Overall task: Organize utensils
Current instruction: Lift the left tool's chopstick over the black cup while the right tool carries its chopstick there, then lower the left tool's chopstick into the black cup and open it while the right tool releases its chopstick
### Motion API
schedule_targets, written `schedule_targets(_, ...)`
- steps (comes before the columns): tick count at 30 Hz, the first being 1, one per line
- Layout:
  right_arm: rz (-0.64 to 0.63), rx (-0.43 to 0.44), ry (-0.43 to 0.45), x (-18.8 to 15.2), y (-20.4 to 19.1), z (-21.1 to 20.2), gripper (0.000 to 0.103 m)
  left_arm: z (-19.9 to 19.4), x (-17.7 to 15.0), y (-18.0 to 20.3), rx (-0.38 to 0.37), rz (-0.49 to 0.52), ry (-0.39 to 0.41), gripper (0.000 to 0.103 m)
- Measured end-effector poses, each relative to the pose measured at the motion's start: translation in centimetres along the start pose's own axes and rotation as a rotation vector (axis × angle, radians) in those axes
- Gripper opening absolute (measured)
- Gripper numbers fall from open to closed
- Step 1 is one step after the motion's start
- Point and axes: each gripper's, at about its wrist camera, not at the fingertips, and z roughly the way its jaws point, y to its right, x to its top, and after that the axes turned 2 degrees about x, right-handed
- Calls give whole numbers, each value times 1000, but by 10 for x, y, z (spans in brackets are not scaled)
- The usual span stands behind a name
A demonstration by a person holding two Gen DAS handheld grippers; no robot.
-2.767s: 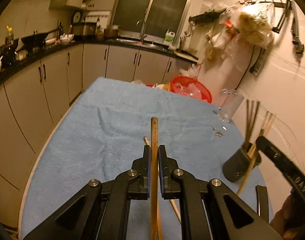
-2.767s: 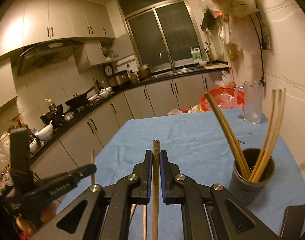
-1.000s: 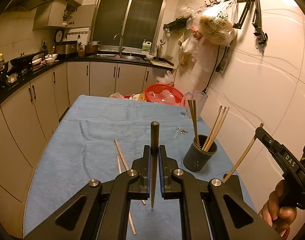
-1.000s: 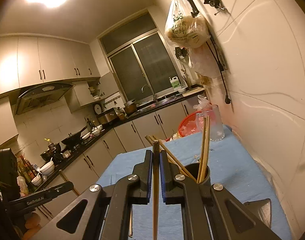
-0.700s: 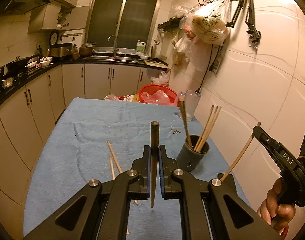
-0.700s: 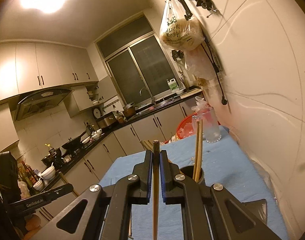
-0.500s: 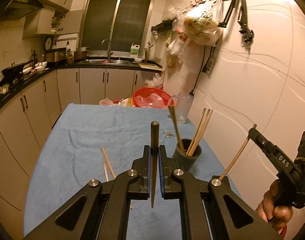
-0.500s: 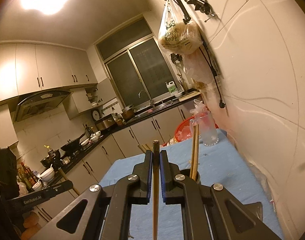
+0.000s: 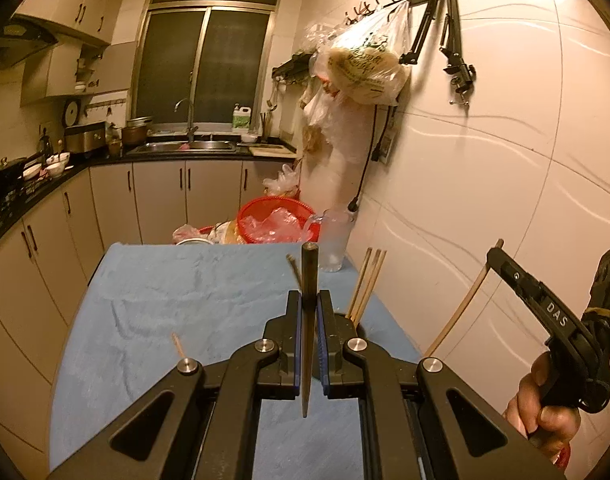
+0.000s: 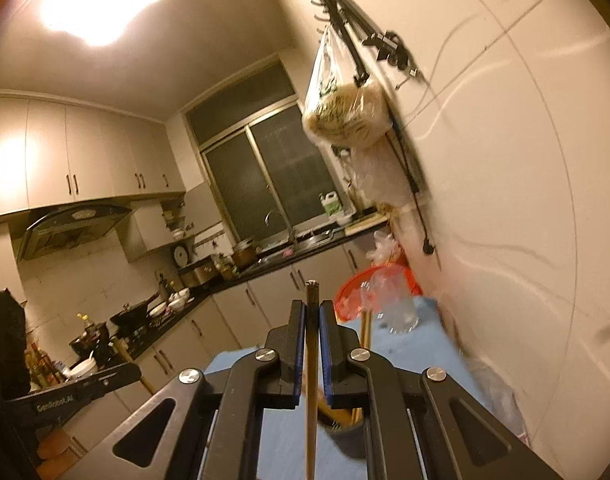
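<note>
Two chopsticks in transit: left gripper (image 9: pixel 309 344) clamped tight on dark chopstick (image 9: pixel 308 280), right gripper (image 10: pixel 312 352) clamped tight on pale chopstick (image 10: pixel 311 380), both raised above holder (image 10: pixel 345 436). Several chopsticks (image 9: pixel 367 284) already in holder. At least one loose chopstick (image 9: pixel 177 345) left on blue counter (image 9: pixel 165 304). Roughly past halfway, judging by this.

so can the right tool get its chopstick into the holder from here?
Probably yes. The right tool grips its chopstick upright, the holder sits just below and ahead, and its mouth looks open beside the sticks already inside.
</note>
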Motion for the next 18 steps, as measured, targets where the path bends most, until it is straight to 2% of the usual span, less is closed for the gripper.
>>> schedule_targets(8, 6, -21, 37, 33, 11, 27, 7, 17, 31, 18, -5, 15, 24, 8)
schedule_targets(18, 19, -42, 28, 51, 25, 75, 7, 52, 63, 29, -36, -8, 37, 8)
